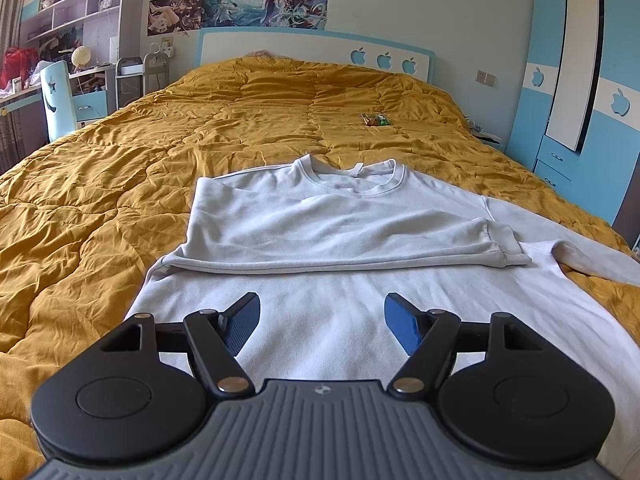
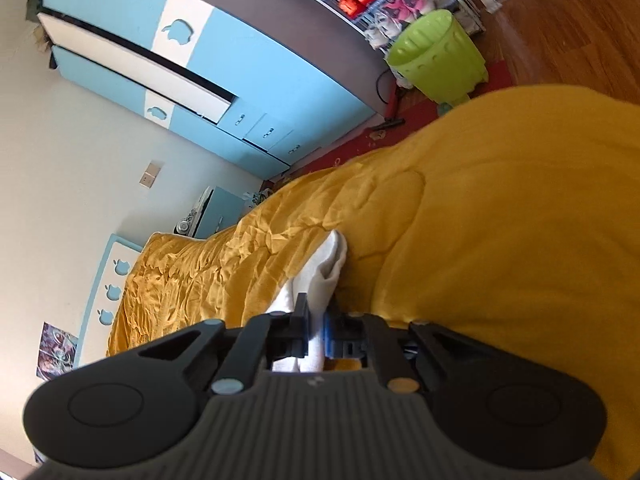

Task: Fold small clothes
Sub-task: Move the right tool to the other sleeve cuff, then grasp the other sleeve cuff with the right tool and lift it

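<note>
A white long-sleeved sweatshirt (image 1: 320,216) lies flat on the yellow quilt (image 1: 120,184), collar away from me. Its left sleeve (image 1: 360,252) is folded across the chest. Its right sleeve (image 1: 592,260) trails off to the right. My left gripper (image 1: 322,318) is open and empty, just above the lower body of the shirt. In the right wrist view my right gripper (image 2: 316,322) is shut on the white sleeve (image 2: 320,268), whose cuff end sticks out past the fingers over the quilt (image 2: 500,240).
A small colourful packet (image 1: 375,119) lies on the quilt beyond the shirt. The headboard (image 1: 316,50) is at the far end. A blue wardrobe (image 1: 576,92) stands on the right, a desk and chair (image 1: 60,96) on the left. A green bin (image 2: 438,54) stands on the floor.
</note>
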The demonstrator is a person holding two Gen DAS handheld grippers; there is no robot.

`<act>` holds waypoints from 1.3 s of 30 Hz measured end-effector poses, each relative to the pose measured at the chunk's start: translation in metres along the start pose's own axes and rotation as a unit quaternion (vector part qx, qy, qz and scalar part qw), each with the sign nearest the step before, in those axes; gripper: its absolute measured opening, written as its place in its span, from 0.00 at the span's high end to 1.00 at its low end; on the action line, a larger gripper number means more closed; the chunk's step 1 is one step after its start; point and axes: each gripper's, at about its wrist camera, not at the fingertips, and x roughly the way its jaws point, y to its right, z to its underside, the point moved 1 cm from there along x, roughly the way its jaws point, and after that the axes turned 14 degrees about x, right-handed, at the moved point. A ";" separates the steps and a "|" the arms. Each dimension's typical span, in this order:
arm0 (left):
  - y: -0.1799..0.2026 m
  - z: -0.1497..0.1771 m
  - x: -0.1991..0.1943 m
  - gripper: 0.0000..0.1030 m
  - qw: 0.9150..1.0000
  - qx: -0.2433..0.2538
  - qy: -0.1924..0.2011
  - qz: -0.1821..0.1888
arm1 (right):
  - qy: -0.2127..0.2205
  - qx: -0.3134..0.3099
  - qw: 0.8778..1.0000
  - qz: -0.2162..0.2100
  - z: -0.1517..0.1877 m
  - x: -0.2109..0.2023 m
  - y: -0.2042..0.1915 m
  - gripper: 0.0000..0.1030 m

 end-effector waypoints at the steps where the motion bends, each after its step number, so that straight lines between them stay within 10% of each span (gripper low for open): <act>1: 0.001 0.000 -0.001 0.19 1.000 0.004 0.002 -0.001 | 0.004 -0.013 1.000 -0.002 0.001 -0.003 -0.006 0.99; 20: -0.029 -0.007 -0.040 0.19 0.997 0.023 0.057 -0.046 | -0.054 -0.154 0.966 -0.199 0.078 -0.102 -0.227 0.99; 39: -0.080 0.024 -0.080 0.19 0.992 0.032 0.074 -0.094 | -0.205 -0.371 0.858 -0.292 0.392 -0.162 -0.403 0.99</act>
